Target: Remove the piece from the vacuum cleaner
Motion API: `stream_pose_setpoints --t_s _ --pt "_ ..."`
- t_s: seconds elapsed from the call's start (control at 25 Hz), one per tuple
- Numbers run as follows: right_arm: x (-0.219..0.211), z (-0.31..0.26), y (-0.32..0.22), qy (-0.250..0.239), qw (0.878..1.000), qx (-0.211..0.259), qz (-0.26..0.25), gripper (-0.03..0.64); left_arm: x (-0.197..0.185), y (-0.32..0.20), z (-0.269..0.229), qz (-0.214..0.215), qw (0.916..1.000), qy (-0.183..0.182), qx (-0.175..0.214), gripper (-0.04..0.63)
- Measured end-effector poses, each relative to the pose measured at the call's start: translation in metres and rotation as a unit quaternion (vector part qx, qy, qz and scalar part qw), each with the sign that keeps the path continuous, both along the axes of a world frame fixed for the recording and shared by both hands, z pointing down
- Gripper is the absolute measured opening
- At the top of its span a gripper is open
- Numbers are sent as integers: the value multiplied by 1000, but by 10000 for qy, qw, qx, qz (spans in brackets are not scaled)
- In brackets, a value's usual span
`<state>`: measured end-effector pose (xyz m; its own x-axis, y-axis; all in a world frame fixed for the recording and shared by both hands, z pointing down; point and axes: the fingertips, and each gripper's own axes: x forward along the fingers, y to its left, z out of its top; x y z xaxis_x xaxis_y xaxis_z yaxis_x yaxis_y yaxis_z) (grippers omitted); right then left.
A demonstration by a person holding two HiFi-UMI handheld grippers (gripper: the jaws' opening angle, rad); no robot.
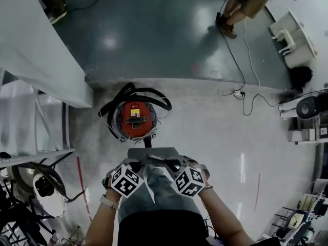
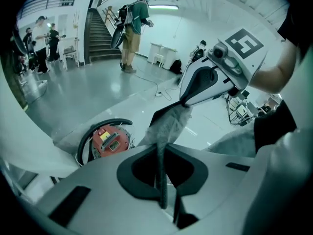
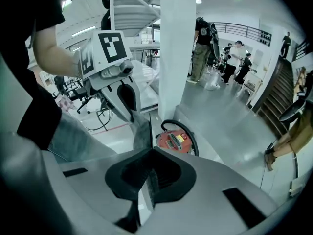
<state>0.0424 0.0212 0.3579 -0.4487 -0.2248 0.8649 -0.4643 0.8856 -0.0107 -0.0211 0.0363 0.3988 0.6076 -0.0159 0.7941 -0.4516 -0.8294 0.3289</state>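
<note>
The red round vacuum cleaner [image 1: 135, 118] sits on the floor ahead of me with its black hose [image 1: 134, 92] looped round it. It also shows in both gripper views, as vacuum cleaner [image 2: 109, 141] and vacuum cleaner [image 3: 174, 142]. A flat grey piece [image 1: 152, 155] hangs in the air above the floor, nearer to me than the vacuum. My left gripper [image 1: 136, 164] is shut on its left end and my right gripper [image 1: 173, 164] on its right end. The grey piece [image 2: 168, 124] runs from my left jaws across to the right gripper [image 2: 188, 102]. The same piece [image 3: 142, 131] spans to the left gripper [image 3: 131, 112].
A white pillar [image 3: 178, 48] and a slanted white panel [image 1: 36, 45] stand left of the vacuum. Cables [image 1: 246, 94] trail over the floor at the right. People stand further off, one person [image 2: 132, 33] near the stairs [image 2: 100, 35]. Carts and gear crowd the right edge [image 1: 307, 117].
</note>
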Motion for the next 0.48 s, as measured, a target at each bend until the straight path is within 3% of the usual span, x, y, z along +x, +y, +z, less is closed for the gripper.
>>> stream_pose_setpoints --t_s 0.28,0.48 --pt "-3 -97 -21 -195 9991 357 117 34 -4 -32 -97 106 9982 79 587 28" --pt "-7 -158 -44 -353 9964 717 283 34 -7 -59 -159 -59 9946 276 1002 28"
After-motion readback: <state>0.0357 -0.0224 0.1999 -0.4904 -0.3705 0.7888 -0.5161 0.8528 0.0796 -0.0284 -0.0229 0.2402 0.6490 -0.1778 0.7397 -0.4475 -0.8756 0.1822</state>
